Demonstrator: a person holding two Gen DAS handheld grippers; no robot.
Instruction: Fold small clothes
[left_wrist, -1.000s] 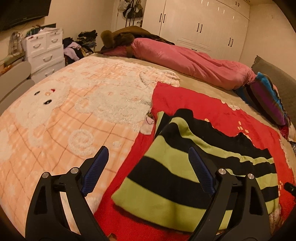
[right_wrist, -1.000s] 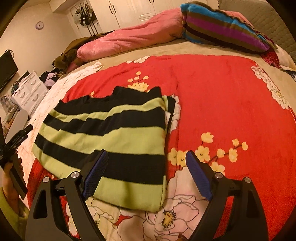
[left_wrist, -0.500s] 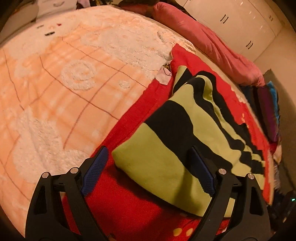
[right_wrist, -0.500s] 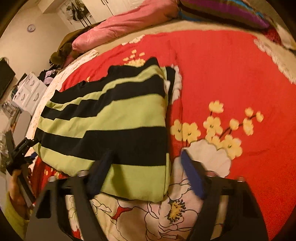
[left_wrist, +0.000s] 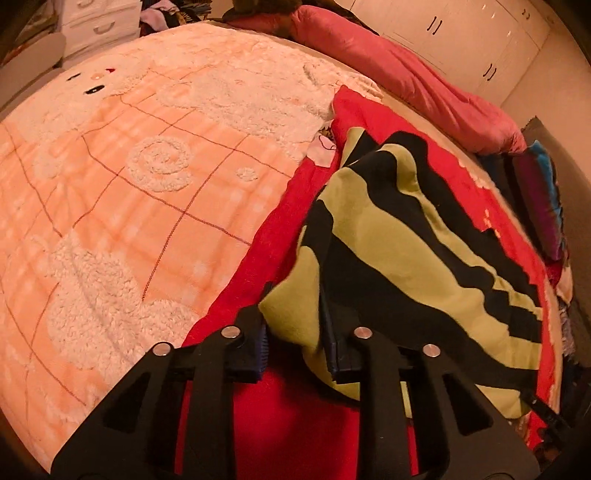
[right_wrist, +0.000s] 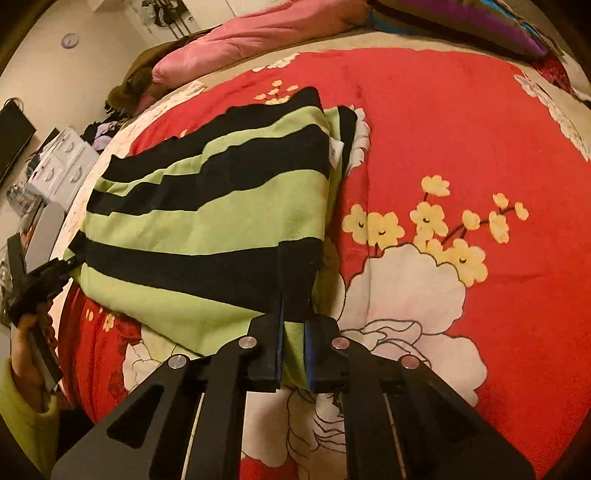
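A folded green-and-black striped garment (left_wrist: 406, 229) lies on the red flowered blanket (left_wrist: 258, 424). My left gripper (left_wrist: 295, 295) is closing on the garment's near left corner, and the green cloth bunches between its blue pads. In the right wrist view the same garment (right_wrist: 221, 206) spreads to the left, and my right gripper (right_wrist: 295, 280) is shut on its near right corner, over the black stripe and the green hem. At the left edge of that view a hand in a green sleeve (right_wrist: 22, 391) holds the left gripper (right_wrist: 40, 280) at the garment's other corner.
A peach blanket (left_wrist: 110, 184) with white fleece shapes covers the bed's left half. A pink duvet (left_wrist: 406, 81) and a striped pillow (right_wrist: 461, 22) lie at the bed's far end. White wardrobes (left_wrist: 461, 33) and white drawers (right_wrist: 62, 162) stand beyond the bed.
Both grippers have sunk onto the garment's near edge and closed from wide open onto its two near corners. The cloth at the left corner has bunched up.
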